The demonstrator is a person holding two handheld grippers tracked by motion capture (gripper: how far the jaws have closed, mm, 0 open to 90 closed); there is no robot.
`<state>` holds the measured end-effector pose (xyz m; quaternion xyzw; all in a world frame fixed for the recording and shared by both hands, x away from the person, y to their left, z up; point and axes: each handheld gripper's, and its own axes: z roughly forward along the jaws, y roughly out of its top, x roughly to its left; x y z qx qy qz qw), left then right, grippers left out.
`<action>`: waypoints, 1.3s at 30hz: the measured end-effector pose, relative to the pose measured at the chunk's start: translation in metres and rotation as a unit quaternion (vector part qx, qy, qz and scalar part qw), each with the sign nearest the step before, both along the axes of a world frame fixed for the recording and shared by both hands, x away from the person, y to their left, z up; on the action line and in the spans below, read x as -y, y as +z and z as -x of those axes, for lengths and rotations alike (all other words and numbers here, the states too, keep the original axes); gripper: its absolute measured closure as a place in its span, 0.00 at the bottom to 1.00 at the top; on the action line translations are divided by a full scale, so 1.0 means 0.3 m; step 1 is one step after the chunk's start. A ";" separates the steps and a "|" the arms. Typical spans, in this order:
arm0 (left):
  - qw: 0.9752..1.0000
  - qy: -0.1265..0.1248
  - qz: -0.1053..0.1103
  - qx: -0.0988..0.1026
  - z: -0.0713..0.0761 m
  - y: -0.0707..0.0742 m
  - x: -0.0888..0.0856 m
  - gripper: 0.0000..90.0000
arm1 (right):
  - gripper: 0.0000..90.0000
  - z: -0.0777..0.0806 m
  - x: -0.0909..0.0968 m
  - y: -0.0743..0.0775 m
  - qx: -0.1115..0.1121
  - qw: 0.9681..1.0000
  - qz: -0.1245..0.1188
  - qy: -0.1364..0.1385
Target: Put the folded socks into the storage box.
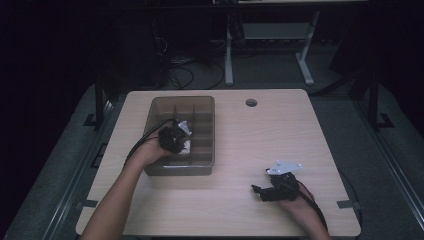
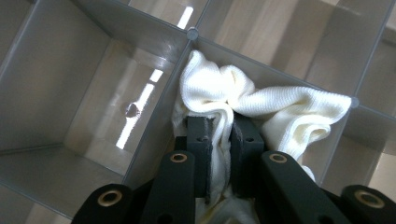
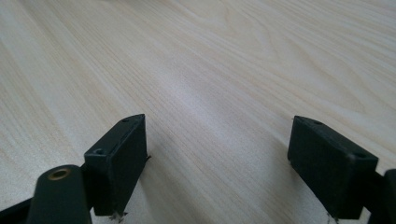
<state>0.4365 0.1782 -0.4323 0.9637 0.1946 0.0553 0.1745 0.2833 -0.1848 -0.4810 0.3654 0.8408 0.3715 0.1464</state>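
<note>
My left hand-held gripper (image 2: pixel 219 140) is clamped on a white knit cloth (image 2: pixel 261 100), bunched in a compartment of the grey divided bin (image 1: pixel 204 107) at the table's (image 1: pixel 280 135) 10 o'clock. My right hand-held gripper (image 3: pixel 217 163) is spread wide over bare wood at 5 o'clock, grasping nothing.

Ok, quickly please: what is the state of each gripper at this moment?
Left gripper: closed on the white cloth, inside the divided bin.
Right gripper: open, holding nothing, low over the table.
</note>
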 end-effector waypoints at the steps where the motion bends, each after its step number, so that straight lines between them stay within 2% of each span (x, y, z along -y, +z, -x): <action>1: 1.000 0.000 0.000 0.000 -0.001 0.001 0.000 0.88 | 0.21 0.000 0.000 0.000 0.000 1.000 0.000 0.000; 10: 1.000 0.003 0.001 -0.004 -0.007 0.023 -0.010 0.83 | 0.21 0.001 0.000 0.000 -0.001 1.000 0.000 -0.001; 13: 1.000 0.012 0.013 -0.003 -0.008 0.041 -0.026 0.78 | 0.21 0.000 0.000 0.000 -0.001 1.000 0.000 -0.001; 20: 0.999 0.013 0.034 0.002 -0.003 0.099 -0.034 0.77 | 0.21 0.001 0.000 0.000 -0.001 1.000 0.000 -0.001; 22: 0.999 0.009 0.039 0.004 0.001 0.121 -0.033 0.82 | 0.21 0.001 0.000 0.000 -0.001 1.000 0.000 -0.001; 26: 0.999 -0.009 0.043 -0.015 0.009 0.154 -0.033 0.99 | 0.22 0.001 0.000 0.000 -0.001 1.000 0.000 -0.001; 27: 0.999 -0.011 0.045 -0.021 0.012 0.157 -0.031 1.00 | 0.21 0.001 0.000 0.000 -0.001 1.000 0.000 -0.001; 32: 0.999 -0.015 0.040 -0.033 0.023 0.139 -0.023 1.00 | 0.21 0.001 0.000 0.000 -0.001 1.000 0.000 -0.001; 34: 0.999 -0.014 0.035 -0.030 0.019 0.123 -0.021 1.00 | 0.21 0.001 -0.001 0.000 -0.001 1.000 0.000 -0.001; 39: 0.999 -0.004 0.000 -0.039 0.003 0.064 -0.016 1.00 | 0.21 0.001 -0.001 0.000 -0.001 1.000 0.000 -0.002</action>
